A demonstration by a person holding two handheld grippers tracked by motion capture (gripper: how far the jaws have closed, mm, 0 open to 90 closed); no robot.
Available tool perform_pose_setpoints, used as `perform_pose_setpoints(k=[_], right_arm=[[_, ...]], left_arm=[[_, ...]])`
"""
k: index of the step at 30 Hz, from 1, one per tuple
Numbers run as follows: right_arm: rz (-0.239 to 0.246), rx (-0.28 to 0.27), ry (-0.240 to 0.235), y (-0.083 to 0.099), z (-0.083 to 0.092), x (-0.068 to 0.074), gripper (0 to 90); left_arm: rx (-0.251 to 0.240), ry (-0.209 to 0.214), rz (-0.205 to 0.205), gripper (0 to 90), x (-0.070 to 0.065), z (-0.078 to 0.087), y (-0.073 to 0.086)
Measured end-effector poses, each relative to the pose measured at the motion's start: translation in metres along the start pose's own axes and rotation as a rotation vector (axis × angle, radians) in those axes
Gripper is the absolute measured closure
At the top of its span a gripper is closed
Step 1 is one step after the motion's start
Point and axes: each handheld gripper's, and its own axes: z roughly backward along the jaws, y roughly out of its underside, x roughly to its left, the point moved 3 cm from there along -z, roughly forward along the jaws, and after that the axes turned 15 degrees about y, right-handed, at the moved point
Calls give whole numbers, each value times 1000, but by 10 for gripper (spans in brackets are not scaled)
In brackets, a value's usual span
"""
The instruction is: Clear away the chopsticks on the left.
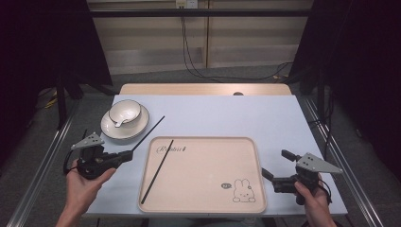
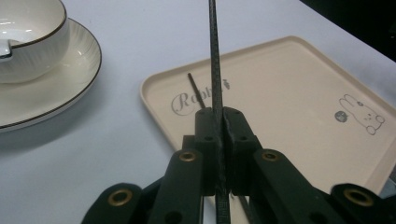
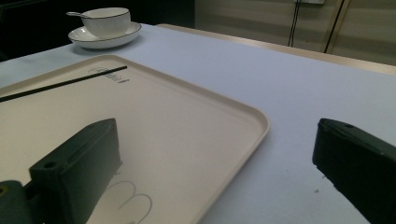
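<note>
Right, status from my end. My left gripper [image 1: 128, 154] is clamped on one black chopstick [image 1: 150, 131]; in the left gripper view the jaws sit pressed together with the held chopstick [image 2: 215, 70] pinched between the pads, running straight up out of the grip. From the high view that stick angles up and to the right from the jaw tips, over the blue table [image 1: 227, 113], its far end near the plate [image 1: 109, 130] but apart from it. It's just off the tray's upper left corner, not over the tray floor as far as I can tell.

Second chopstick [image 1: 157, 171] is lying flat in the beige tray [image 1: 257, 175], along the left side, running diagonally from near the printed script at the top down to the lower left corner. The right gripper view picks up the same stick [image 3: 63, 83] across the far part of the tray [image 3: 224, 109].

My right gripper [image 1: 276, 166] has its jaws standing wide apart, nothing between them. It sits just off the tray's right edge, pointing left toward the rabbit print [image 1: 244, 191]. In its own view one jaw is over the tray, the other over bare table.

White bowl [image 1: 125, 112] sits on the plate at the table's upper left, spoon [image 1: 120, 123] resting in the bowl. Both well apart from the tray's right half.
</note>
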Motion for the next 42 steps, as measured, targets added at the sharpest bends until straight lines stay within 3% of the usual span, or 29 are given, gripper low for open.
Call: perform_pose_setpoints(k=[4, 14, 17, 25, 42], right_arm=[[1, 0, -3, 0, 0, 0, 6], [2, -2, 0, 0, 0, 1, 6], [4, 0, -6, 0, 0, 1, 6], [8, -3, -8, 0, 0, 1, 6], [11, 0, -11, -1, -1, 3, 6]], left_arm=[[0, -30, -11, 858, -12, -4, 1], [-32, -71, 71, 857, -23, -21, 12], [-5, -96, 73, 857, -26, -27, 18], [52, -86, 84, 857, -32, -50, 32], [124, -162, 170, 856, -32, -74, 48]])
